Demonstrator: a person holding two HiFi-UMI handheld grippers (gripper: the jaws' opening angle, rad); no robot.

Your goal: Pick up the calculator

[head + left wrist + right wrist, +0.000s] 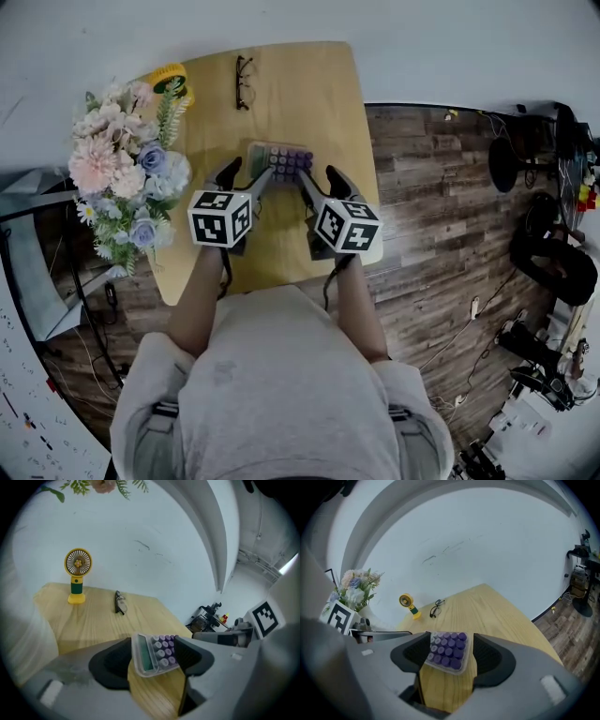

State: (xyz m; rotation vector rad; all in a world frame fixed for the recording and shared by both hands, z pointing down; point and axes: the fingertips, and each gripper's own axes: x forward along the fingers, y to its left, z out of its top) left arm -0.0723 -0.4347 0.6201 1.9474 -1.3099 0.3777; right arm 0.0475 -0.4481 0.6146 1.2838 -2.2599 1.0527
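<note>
**Two spread grippers frame the calculator on the table**

Closest to us in the head view is the person's grey shirt (281, 394), with both forearms reaching out over the near edge of the light wooden table (309, 84). The left gripper (248, 178) and the right gripper (321, 183) sit side by side, angled downward and toward each other, their marker cubes facing up.

The calculator (281, 161) lies flat on the tabletop just ahead of the two grippers, near the middle of the table. It has a clear casing, purple keys and a greenish display at its left end.

In the left gripper view we see the jaws held wide, with the display end between them and no pad pressing on it. The right gripper view shows the same released stance around the purple keys, with a gap at either side.

Farther back stand a yellow fan (171, 77) and a pair of glasses (244, 82). A bouquet of pink and blue flowers (127, 169) rises at the table's left edge.
</note>
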